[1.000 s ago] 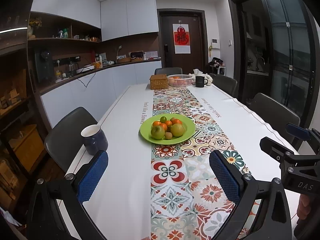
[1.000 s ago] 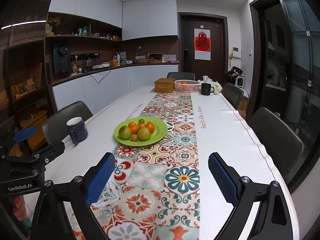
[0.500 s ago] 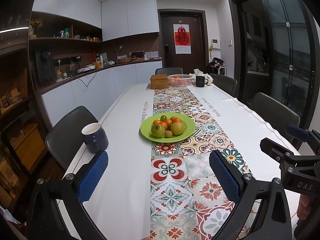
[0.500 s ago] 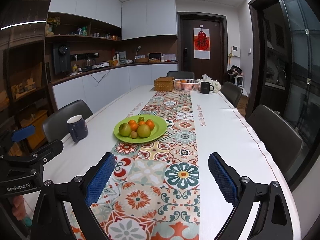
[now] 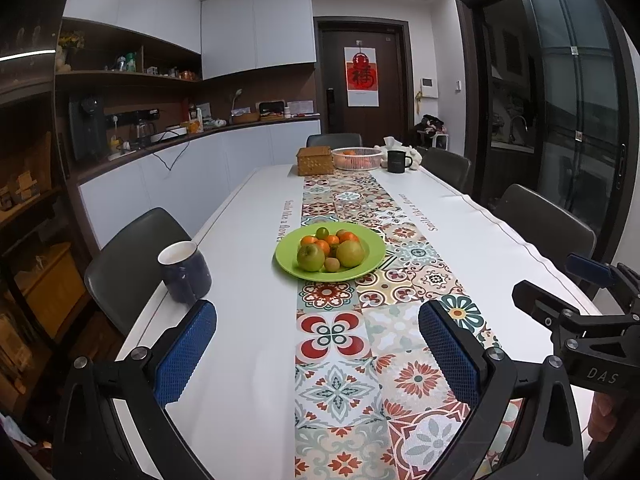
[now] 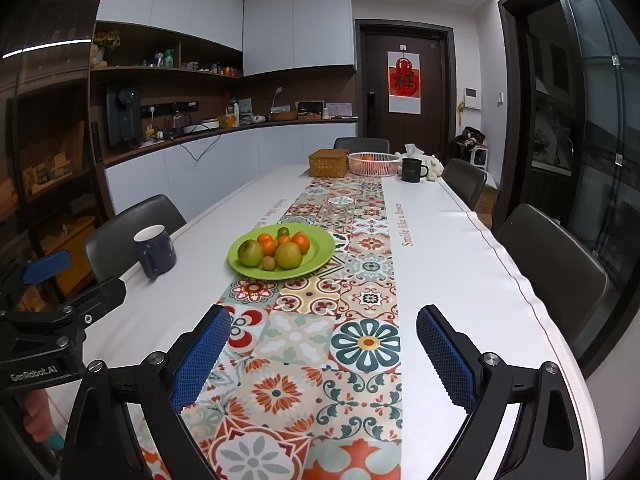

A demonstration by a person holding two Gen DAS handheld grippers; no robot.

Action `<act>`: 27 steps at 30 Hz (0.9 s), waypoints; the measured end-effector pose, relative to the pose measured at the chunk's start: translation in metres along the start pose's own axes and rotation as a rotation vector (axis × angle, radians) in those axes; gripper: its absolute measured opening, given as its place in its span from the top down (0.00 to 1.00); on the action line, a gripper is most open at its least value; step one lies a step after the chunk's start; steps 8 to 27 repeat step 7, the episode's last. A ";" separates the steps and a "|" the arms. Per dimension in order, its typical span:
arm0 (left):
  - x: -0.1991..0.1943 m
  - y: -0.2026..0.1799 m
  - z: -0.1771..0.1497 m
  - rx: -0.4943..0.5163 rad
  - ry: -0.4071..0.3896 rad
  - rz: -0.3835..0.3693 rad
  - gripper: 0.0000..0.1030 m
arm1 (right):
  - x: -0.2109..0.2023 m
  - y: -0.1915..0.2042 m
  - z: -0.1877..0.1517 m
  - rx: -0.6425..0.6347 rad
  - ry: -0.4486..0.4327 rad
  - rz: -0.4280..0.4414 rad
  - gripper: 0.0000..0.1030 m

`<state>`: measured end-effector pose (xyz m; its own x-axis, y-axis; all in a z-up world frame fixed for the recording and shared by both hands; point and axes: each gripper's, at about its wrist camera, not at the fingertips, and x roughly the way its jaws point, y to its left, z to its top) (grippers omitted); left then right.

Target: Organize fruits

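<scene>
Left wrist view: the green plate (image 5: 372,258) of fruit sits flat on the patterned runner (image 5: 340,340), round, no long axis; a navy mug (image 5: 185,278) stands left of it. The left gripper (image 5: 316,352) hovers level short of the plate, fingers spread, empty.

Right wrist view: the right gripper (image 6: 322,354) likewise faces the green plate (image 6: 320,246), fingers wide apart, empty.

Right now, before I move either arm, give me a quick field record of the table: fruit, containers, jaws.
fruit plate: green plate on the patterned runner, mid-table
fruit on plate: two large green fruits, several small oranges, a small brown fruit, a small green one
far basket: white basket at the far end, orange fruit inside
woven box: beside the basket
mugs: dark blue mug to the plate's left; black mug far end
left gripper: jaws open, empty
right gripper: jaws open, empty
</scene>
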<state>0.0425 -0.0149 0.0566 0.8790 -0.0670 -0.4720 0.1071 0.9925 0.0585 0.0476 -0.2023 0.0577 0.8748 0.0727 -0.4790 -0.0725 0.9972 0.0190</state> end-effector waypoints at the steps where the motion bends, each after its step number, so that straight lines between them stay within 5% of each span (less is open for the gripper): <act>1: 0.000 0.000 0.000 -0.003 0.002 0.002 0.00 | 0.000 0.000 -0.001 0.000 0.002 0.000 0.08; 27: 0.005 0.000 -0.002 -0.005 0.015 0.013 0.00 | 0.003 0.000 -0.004 0.006 0.015 -0.004 0.08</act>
